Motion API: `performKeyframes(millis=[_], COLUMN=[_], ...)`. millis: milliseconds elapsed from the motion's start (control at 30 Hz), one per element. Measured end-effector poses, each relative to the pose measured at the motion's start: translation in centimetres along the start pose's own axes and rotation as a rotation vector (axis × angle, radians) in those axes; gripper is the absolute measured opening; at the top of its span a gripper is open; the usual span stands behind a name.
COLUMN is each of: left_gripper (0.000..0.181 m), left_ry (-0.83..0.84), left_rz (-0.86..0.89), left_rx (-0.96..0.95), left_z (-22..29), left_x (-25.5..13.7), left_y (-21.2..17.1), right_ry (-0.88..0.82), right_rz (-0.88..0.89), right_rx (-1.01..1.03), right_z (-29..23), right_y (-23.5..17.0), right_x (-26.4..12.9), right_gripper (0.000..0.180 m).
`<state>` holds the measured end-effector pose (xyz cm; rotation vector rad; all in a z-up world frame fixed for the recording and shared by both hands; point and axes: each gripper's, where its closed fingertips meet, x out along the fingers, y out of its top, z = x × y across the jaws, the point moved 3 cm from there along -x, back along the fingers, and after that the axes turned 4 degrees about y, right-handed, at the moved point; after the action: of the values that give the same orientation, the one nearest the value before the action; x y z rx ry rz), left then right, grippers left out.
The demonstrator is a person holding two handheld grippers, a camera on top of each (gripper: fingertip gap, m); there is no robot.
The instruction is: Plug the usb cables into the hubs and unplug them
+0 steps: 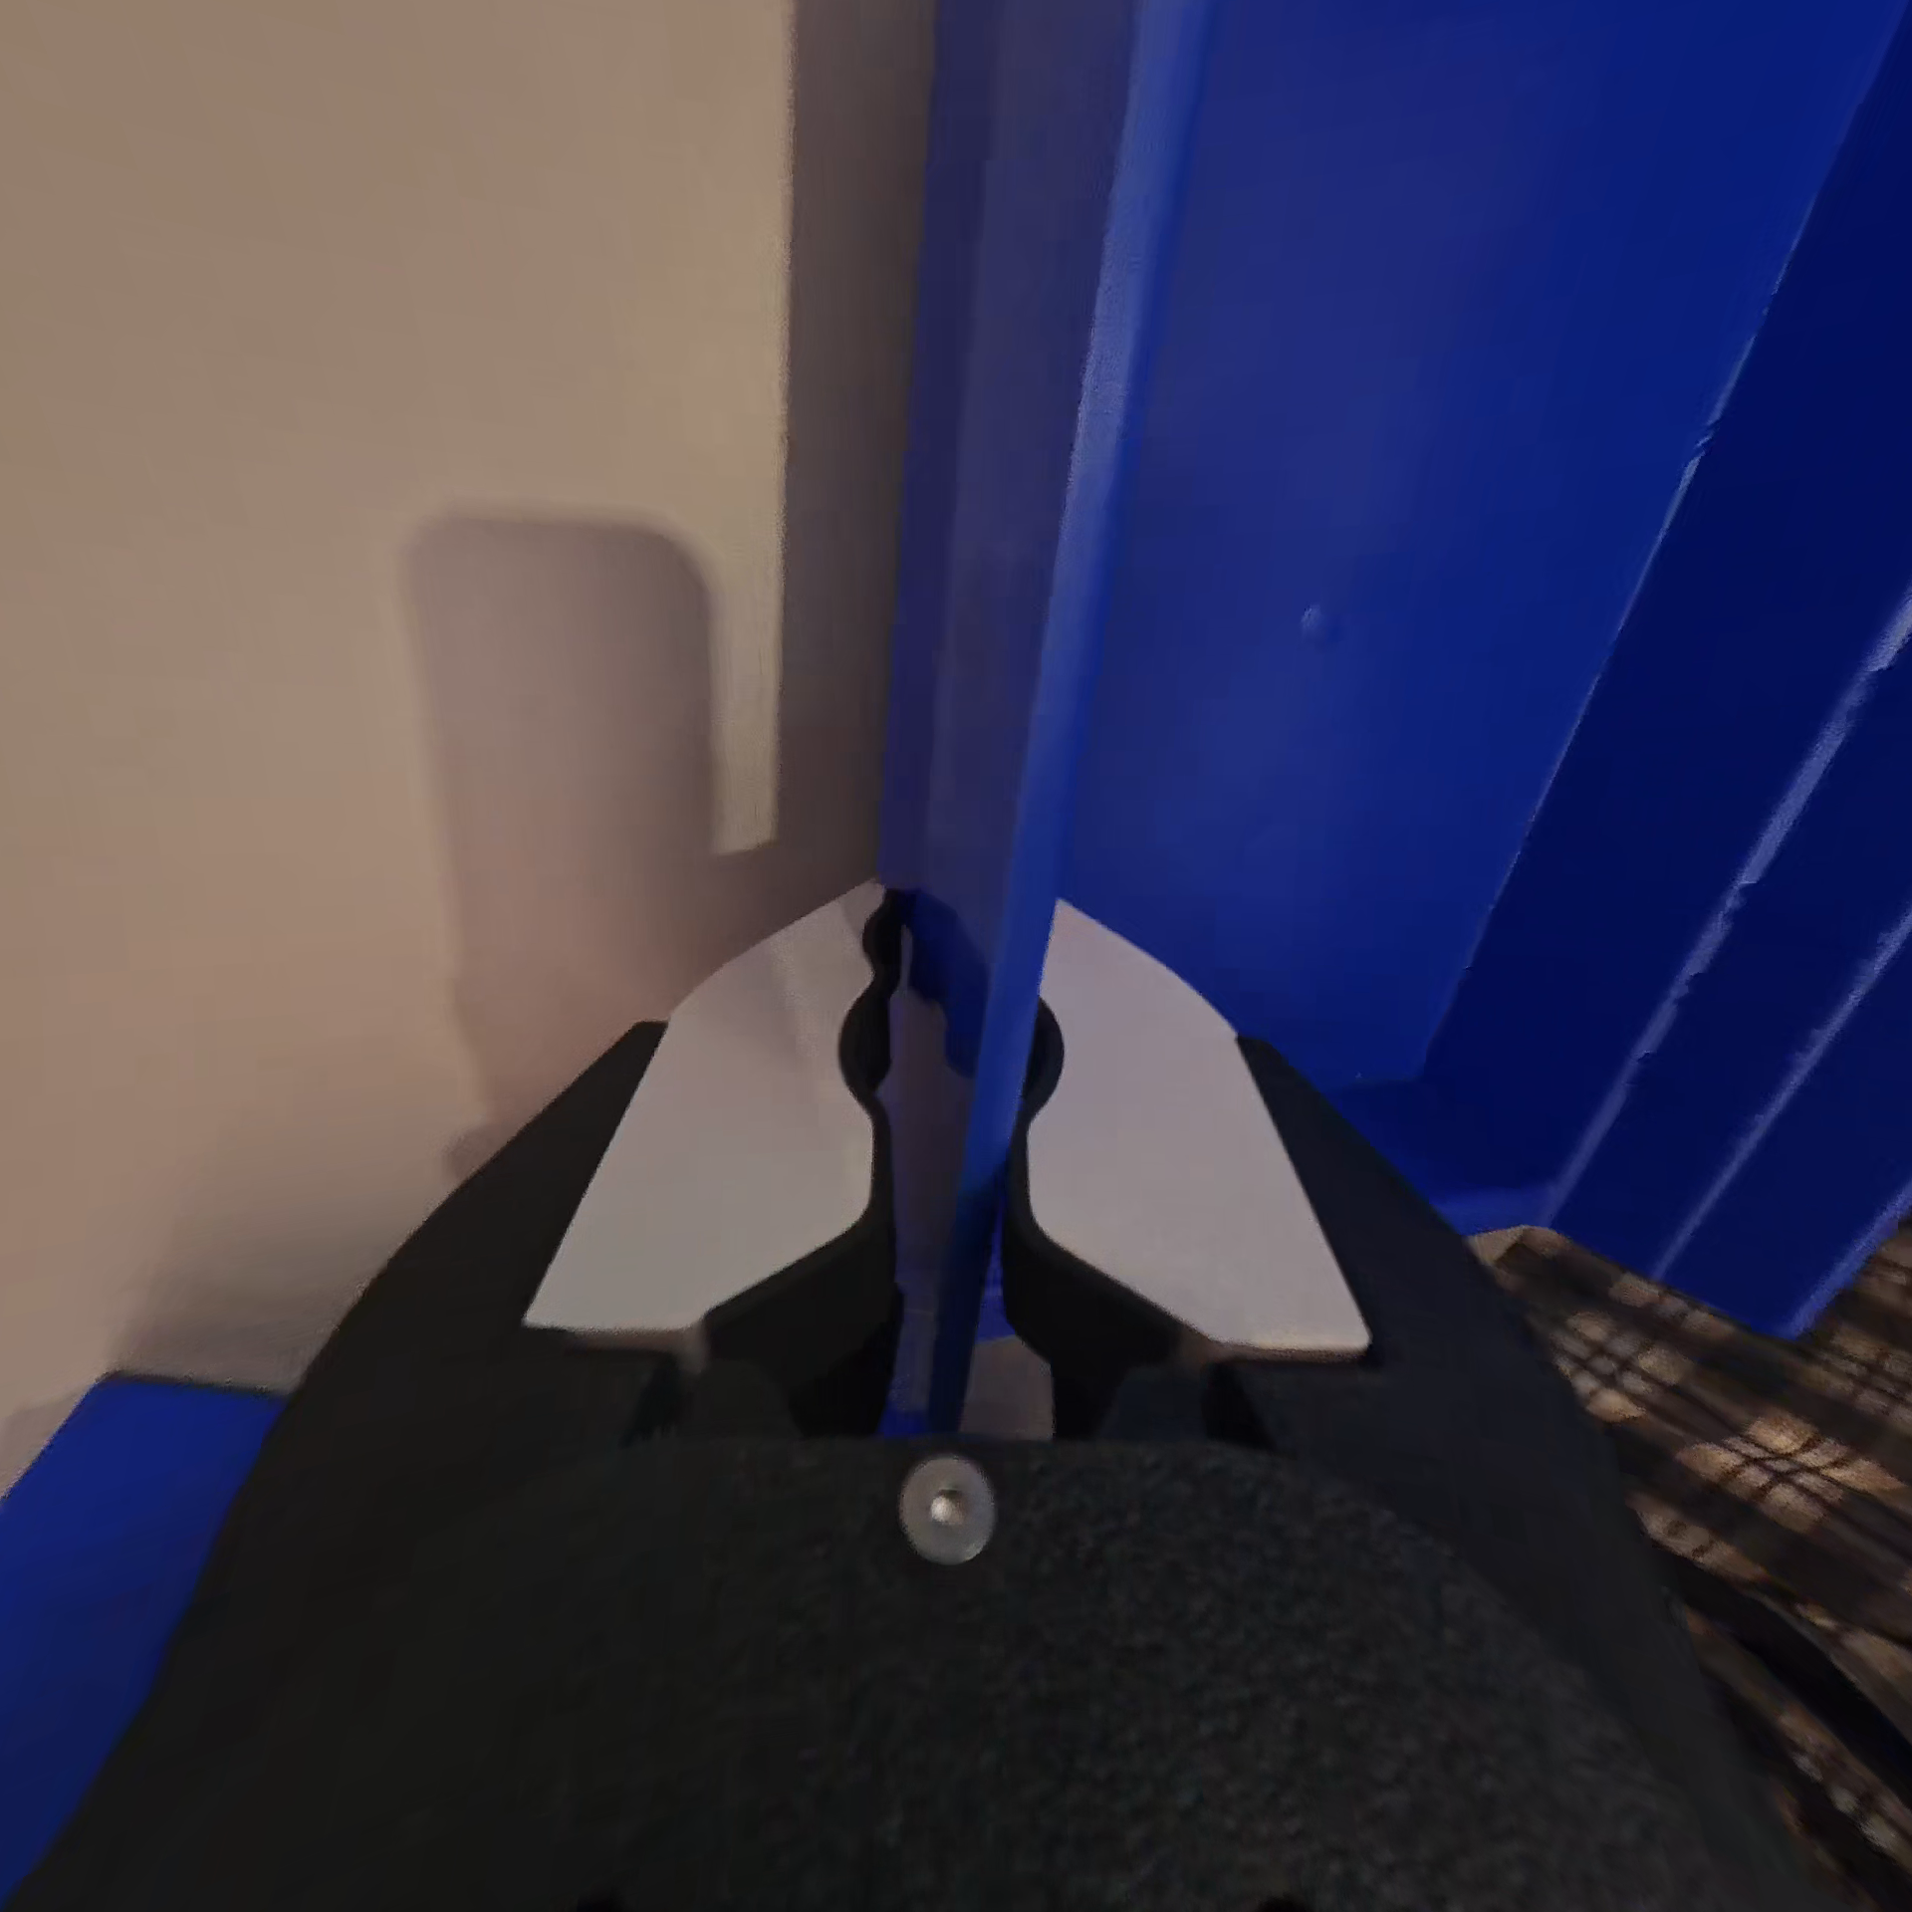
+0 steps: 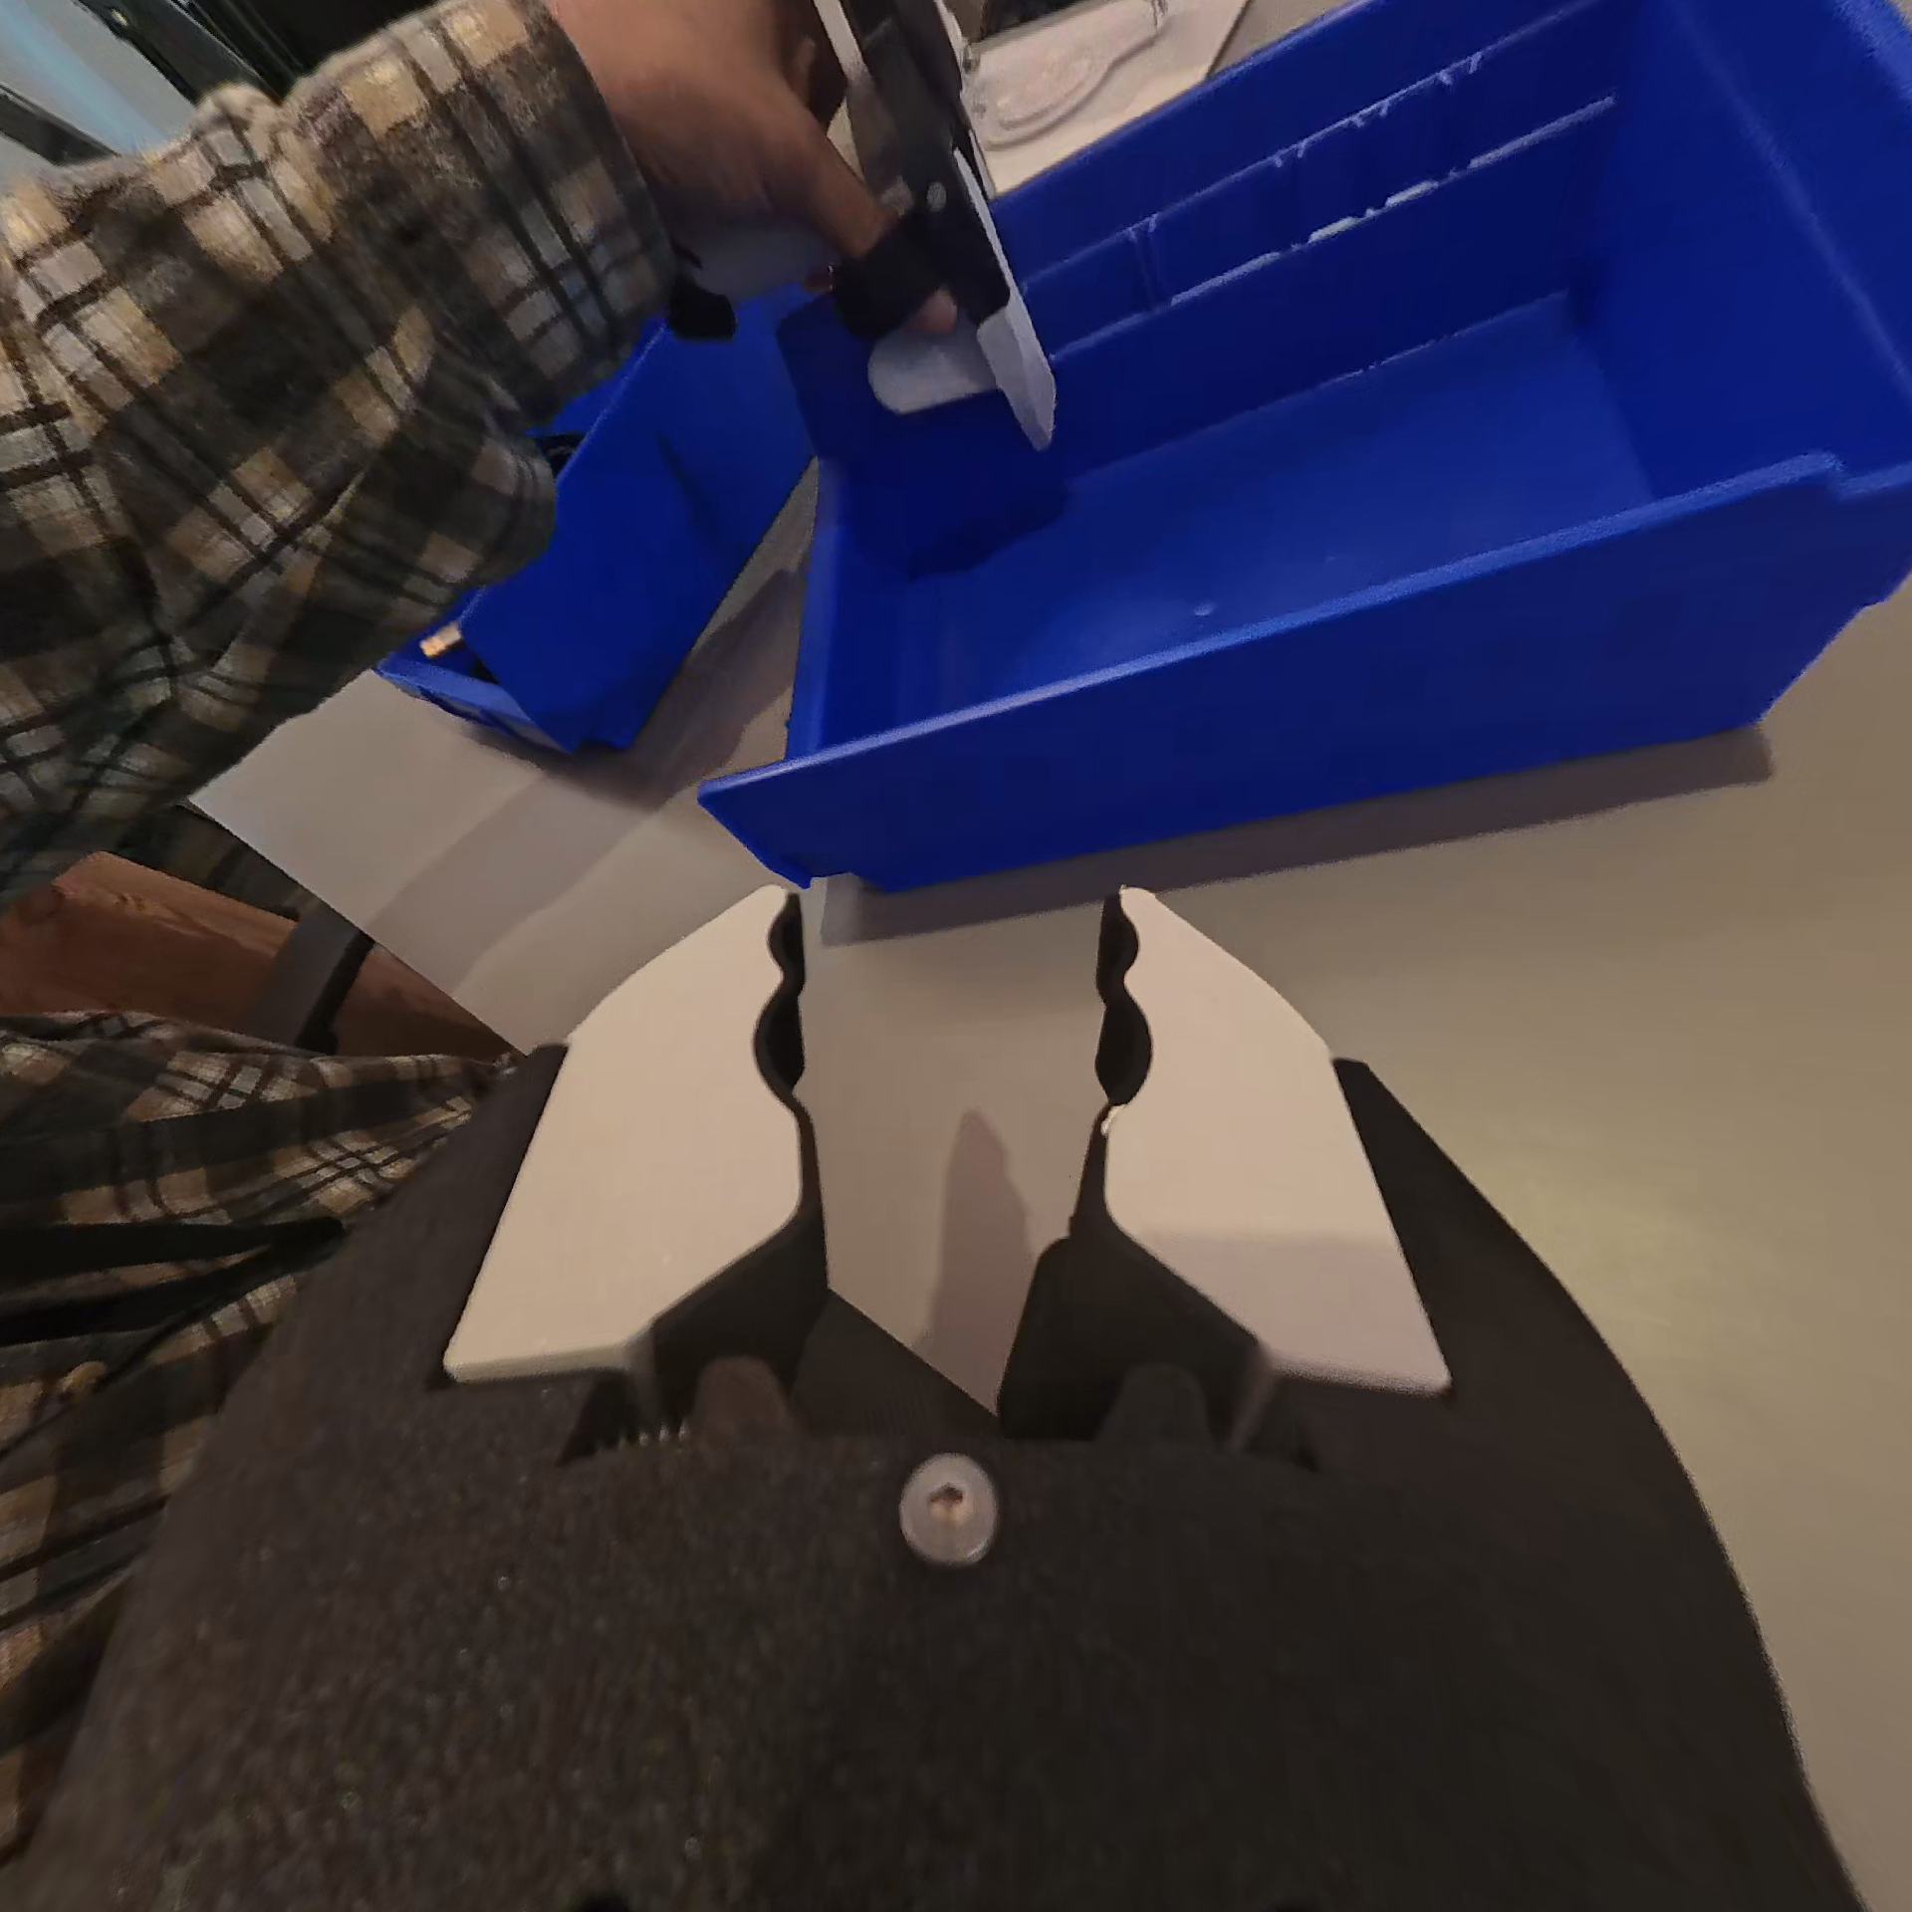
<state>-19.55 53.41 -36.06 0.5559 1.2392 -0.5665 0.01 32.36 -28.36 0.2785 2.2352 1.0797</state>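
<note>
No USB cable or hub shows in either view. A large empty blue bin [image 2: 1293,662] stands on the beige table [image 2: 1500,1035]. My left gripper [image 1: 962,993] is shut on the bin's thin side wall [image 1: 1024,621], one finger inside and one outside. It also shows in the right wrist view [image 2: 973,383], held by a hand at the bin's left wall. My right gripper [image 2: 957,931] is open and empty, just above the table in front of the bin's near edge.
A second, smaller blue bin [image 2: 621,579] stands left of the large one, with a small brass-coloured part [image 2: 440,647] at its near end. A plaid sleeve [image 2: 259,362] crosses the left side. The bin's ribbed far wall [image 1: 1707,724] rises on the right.
</note>
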Motion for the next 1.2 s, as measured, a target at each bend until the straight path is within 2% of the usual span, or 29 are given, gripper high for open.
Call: performKeyframes(millis=[100, 233, 333, 400, 500, 600, 667, 767, 833, 933, 1067, 1167, 1200], left_gripper=[0.021, 0.028, 0.054, 0.062, 0.068, 0.074, 0.083, 0.086, 0.078, 0.075, 0.079, 0.083, 0.083], left_ry=[-0.095, -0.189, -0.241, -0.277, -0.318, -0.307, -0.266, -0.170, -0.166, -0.141, -0.084, -0.038, -0.024], left_rz=[0.094, 0.273, 0.429, 0.582, 0.867, 1.145, 1.333, 1.564, 1.610, 1.613, 1.659, 1.661, 1.650], left_rx=[-0.053, -0.036, 0.054, 0.129, 0.234, 0.301, 0.356, 0.363, 0.344, 0.319, 0.305, 0.315, 0.319], left_z=[0.3, 1.0, 2.4, 3.6, 4.8, 4.8, 4.5, 3.3, 2.7, 1.7, 0.8, 0.6, 0.6], left_x=[-0.6, -4.0, -8.6, -12.7, -19.6, -25.1, -27.6, -29.8, -30.0, -29.5, -30.0, -30.3, -30.4], left_y=[0.6, 1.4, 0.8, -0.4, -4.2, -10.1, -14.5, -20.5, -23.6, -26.0, -27.3, -27.4, -27.3], right_ry=[-0.028, -0.111, -0.173, -0.201, -0.237, -0.253, -0.264, -0.292, -0.326, -0.349, -0.402, -0.486, -0.490], right_rz=[-0.029, -0.051, -0.057, -0.071, -0.101, -0.121, -0.135, -0.206, -0.247, -0.268, -0.331, -0.409, -0.409], right_rx=[-0.002, 0.009, 0.040, 0.058, 0.079, 0.130, 0.166, 0.214, 0.236, 0.292, 0.302, 0.232, 0.242], right_z=[-0.1, -0.1, 0.2, 0.2, 0.5, 0.8, 1.1, 2.0, 2.7, 3.2, 3.7, 4.6, 4.7], right_y=[0.1, 0.8, 1.4, 1.9, 2.5, 2.8, 2.8, 2.0, 1.3, 1.1, 0.9, 0.9, 1.2], right_x=[0.3, 0.5, 0.7, 1.0, 1.8, 2.9, 3.7, 4.9, 5.7, 7.1, 8.6, 9.0, 9.0], right_gripper=[0.060, 0.076, 0.087, 0.092, 0.096, 0.100, 0.102, 0.108, 0.112, 0.116, 0.113, 0.109, 0.103])
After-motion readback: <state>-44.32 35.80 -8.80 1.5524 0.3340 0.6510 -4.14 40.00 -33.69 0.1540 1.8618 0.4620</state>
